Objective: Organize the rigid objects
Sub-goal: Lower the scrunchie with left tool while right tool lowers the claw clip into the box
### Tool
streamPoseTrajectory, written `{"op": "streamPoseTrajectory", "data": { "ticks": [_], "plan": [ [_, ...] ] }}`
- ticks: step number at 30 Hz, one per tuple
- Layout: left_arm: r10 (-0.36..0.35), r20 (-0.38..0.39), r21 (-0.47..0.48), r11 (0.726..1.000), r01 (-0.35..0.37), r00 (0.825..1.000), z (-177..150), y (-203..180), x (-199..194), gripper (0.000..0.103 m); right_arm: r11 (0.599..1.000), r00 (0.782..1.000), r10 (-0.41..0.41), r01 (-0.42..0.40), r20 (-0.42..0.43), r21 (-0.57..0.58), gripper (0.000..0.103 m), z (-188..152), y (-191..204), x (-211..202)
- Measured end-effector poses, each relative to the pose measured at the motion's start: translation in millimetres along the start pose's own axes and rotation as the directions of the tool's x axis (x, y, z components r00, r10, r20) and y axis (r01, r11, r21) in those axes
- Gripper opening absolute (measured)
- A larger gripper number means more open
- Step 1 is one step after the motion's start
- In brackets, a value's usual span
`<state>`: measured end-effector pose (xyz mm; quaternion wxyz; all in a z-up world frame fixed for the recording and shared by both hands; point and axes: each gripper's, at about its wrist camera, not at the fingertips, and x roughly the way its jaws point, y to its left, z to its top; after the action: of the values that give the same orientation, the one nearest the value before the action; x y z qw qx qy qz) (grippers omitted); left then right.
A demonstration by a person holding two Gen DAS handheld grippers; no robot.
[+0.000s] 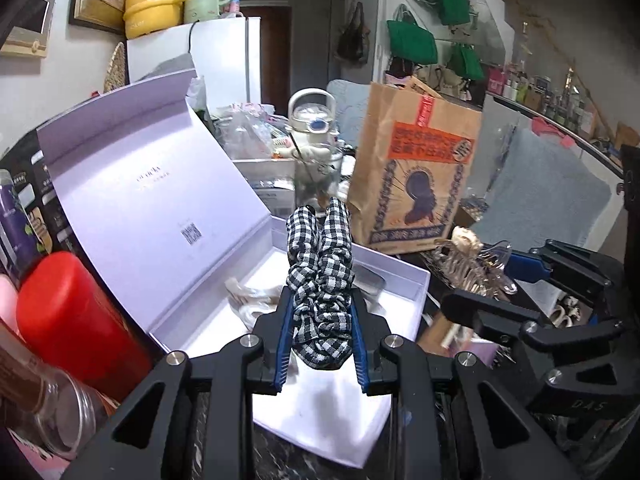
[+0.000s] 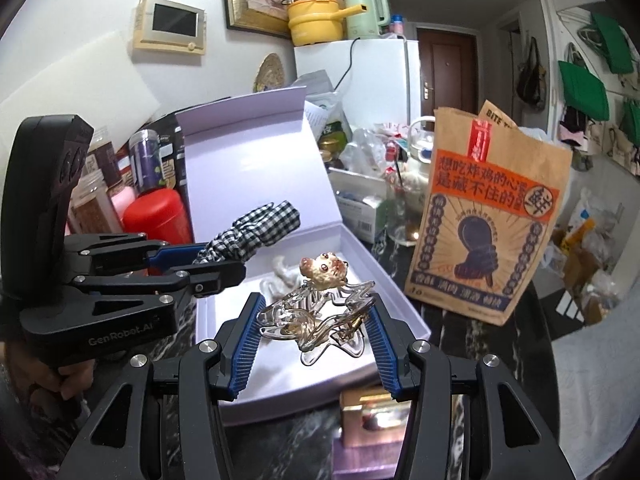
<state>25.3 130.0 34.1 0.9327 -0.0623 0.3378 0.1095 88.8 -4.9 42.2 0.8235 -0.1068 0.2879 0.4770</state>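
My left gripper (image 1: 320,304) is shut on a black-and-white checked scrunchie (image 1: 322,276), held above the open white box (image 1: 400,276). The same scrunchie (image 2: 256,232) shows in the right wrist view, sticking out of the left gripper (image 2: 216,264) over the box (image 2: 404,304). My right gripper (image 2: 316,312) is shut on a clear hair claw clip (image 2: 320,320) topped with a small beige animal figure (image 2: 324,270), held over the box's near right part. That clip (image 1: 472,264) appears right of the box in the left wrist view, in the right gripper (image 1: 484,280). A pale crumpled item (image 1: 250,300) lies inside the box.
The box lid (image 1: 152,192) stands open at the left. A red canister (image 1: 76,320) and jars (image 2: 96,200) crowd the left side. A brown paper bag (image 2: 488,216) stands right of the box, with a glass (image 1: 318,176) and a white kettle (image 1: 312,120) behind. A small gold box (image 2: 372,416) lies near.
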Motion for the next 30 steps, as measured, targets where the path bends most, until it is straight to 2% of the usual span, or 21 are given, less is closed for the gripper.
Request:
{"op": "streamPoseTrajectory", "data": {
  "ticks": [7,19,30],
  "plan": [
    [0.027,-0.004,0.003,1.0,-0.027,1.0,11.7,5.1,15.1,0.025,1.0,1.0,-0.01,0.01,0.022,-0.011,0.05,20.5,-6.5,10.7],
    [0.058,-0.036,-0.022,0.998,-0.059,0.998,19.5,27.9,45.6,0.025,1.0,1.0,-0.009,0.009,0.004,-0.007,0.05,41.9,-17.6,51.6],
    [0.066,-0.08,-0.017,0.998,-0.068,0.995,15.0,37.2,74.2,0.025,0.999,0.995,-0.034,0.036,-0.093,0.019,0.05,29.1,-33.4,96.4]
  ]
}}
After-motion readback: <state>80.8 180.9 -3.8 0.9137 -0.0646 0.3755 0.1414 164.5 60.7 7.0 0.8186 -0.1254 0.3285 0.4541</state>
